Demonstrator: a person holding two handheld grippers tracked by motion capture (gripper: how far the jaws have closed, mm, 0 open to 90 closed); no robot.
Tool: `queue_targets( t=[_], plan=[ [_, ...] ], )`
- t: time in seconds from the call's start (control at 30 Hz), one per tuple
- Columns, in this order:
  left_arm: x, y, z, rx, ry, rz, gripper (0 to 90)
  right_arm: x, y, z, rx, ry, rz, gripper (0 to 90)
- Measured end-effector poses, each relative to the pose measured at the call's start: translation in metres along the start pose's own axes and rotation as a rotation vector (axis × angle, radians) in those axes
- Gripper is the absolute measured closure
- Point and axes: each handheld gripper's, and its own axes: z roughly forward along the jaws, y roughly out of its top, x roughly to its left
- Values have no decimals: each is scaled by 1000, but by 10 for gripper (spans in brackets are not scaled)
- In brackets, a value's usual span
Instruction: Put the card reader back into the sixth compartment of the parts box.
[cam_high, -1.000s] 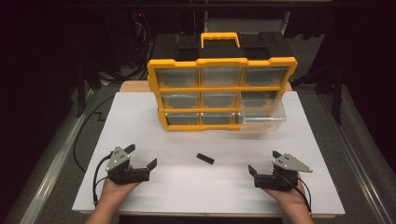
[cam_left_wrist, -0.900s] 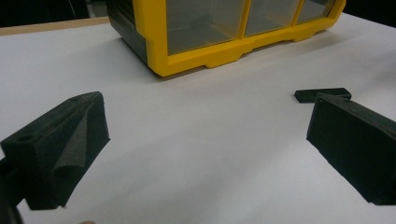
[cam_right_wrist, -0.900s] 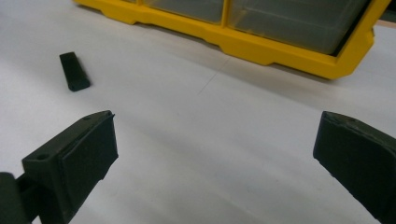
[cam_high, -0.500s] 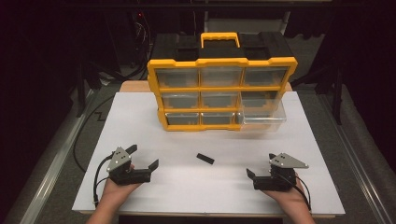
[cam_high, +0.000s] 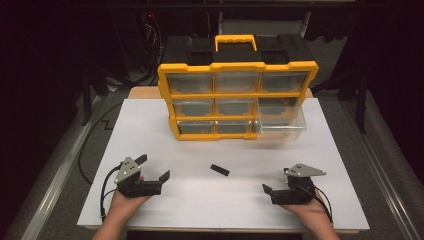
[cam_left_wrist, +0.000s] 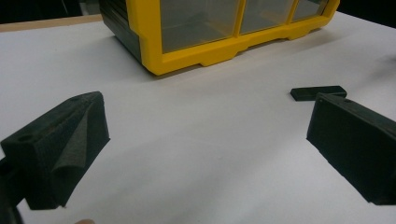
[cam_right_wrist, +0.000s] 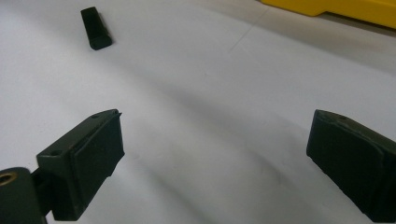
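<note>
A small black block (cam_high: 219, 170) lies flat on the white surface (cam_high: 320, 160), between the two hands and in front of the yellow drawer cabinet (cam_high: 235, 97); its long axis runs slantwise, from far-left to near-right in the high view; the left hand-held gripper (cam_high: 152, 168) and the right hand-held gripper (cam_high: 276, 181) both rest low, jaws spread wide and empty; the block lies roughly midway, ahead and inward of each, the right perhaps slightly nearer.

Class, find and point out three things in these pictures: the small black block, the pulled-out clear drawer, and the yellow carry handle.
small black block (cam_high: 219, 170), high view, middle of its top face.
pulled-out clear drawer (cam_high: 281, 128), high view, its clear front wall.
yellow carry handle (cam_high: 235, 38), high view, its top bar.
</note>
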Motion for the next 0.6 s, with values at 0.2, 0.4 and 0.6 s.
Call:
queue_targets(
  t=[0.2, 0.4, 0.6],
  plan=[
    [0, 0, -1, -7, -7, 0, 2, 5, 3, 6, 36, 13, -37, 28],
    [0, 0, -1, -5, -16, 8, 2, 10, 11, 13, 74, 17, -91, 3],
    [1, 0, 0, -7, -16, 5, 2, 15, 19, 20, 119, 41, -135, 3]
  ],
)
